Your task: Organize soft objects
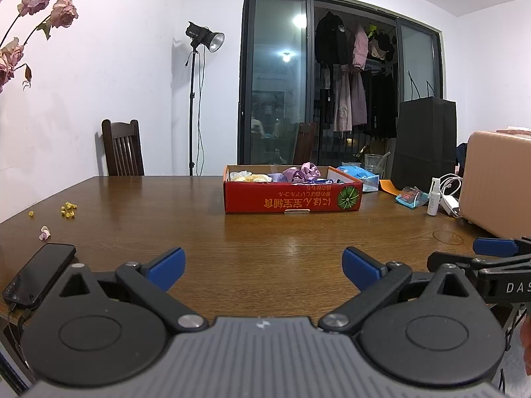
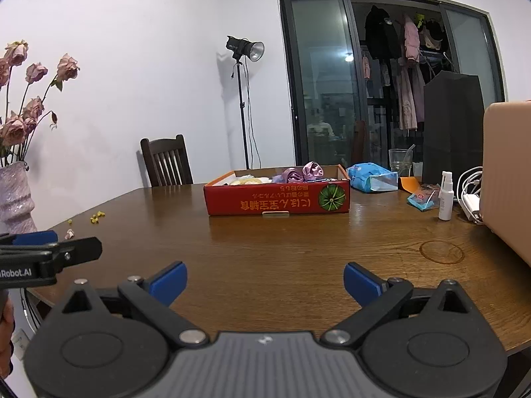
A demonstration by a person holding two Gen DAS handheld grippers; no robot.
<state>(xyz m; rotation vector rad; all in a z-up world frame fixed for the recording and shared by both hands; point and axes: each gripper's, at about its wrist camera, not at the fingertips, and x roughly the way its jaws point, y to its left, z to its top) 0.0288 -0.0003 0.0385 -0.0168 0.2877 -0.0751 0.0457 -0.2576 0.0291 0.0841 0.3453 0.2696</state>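
Observation:
A shallow red cardboard box (image 1: pixel 292 199) (image 2: pixel 275 200) stands mid-table, well ahead of both grippers. In it lie purple satin scrunchies (image 1: pixel 298 170) (image 2: pixel 303 170) and pale yellow soft items (image 1: pixel 249 176) (image 2: pixel 247 180). My left gripper (image 1: pixel 262 258) hovers over the near part of the wooden table (image 1: pixel 166 219), wide open with nothing between its blue fingers. My right gripper (image 2: pixel 265 270) is beside it on the right, also wide open and holding nothing. Each gripper's blue finger shows at the edge of the other's view.
A black phone (image 1: pixel 39 273) lies at the near left edge, with yellow petals (image 1: pixel 68 209) beyond it. A vase of dried roses (image 2: pixel 15 195) stands left. On the right are a blue tissue pack (image 1: pixel 360 175), a spray bottle (image 1: pixel 434 199), cables, a pink suitcase (image 1: pixel 497 182) and a black bag (image 1: pixel 424 139).

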